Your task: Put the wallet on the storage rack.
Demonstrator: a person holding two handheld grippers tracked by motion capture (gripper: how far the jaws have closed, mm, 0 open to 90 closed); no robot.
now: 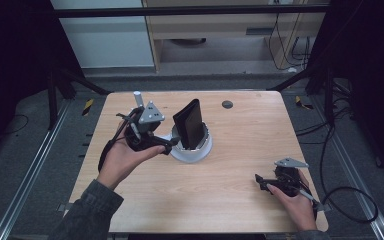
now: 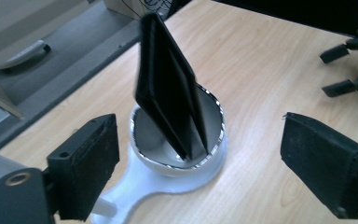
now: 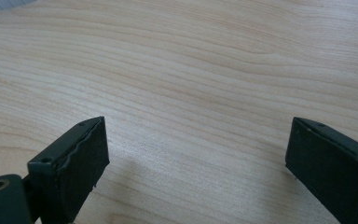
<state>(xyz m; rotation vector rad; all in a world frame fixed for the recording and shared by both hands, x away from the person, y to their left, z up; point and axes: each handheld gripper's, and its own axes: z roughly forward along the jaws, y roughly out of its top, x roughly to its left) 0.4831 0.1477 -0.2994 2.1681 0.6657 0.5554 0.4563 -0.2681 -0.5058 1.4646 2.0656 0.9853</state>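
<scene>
Desk: we see a pale wooden desk (image 1: 240, 165) from above, with a person's two forearms coming in from the near edge.
Wallet: we see a flat black wallet (image 1: 189, 124) standing on end inside a shiny metal cup (image 2: 214, 121), leaning against its rim and tilted.
Cup base: we see the cup sitting on a white holder (image 1: 192, 152) near the middle of the desk, slightly left of centre.
Left tongs: we see our left tongs (image 2: 200, 163) just beside the holder, jaws wide apart with nothing pressed between them; the wallet and cup lie ahead of the jaws, untouched.
Right tongs: we see our right tongs (image 3: 196, 163) low over bare wood near the right front corner, well apart from the wallet, jaws spread and holding nothing.
</scene>
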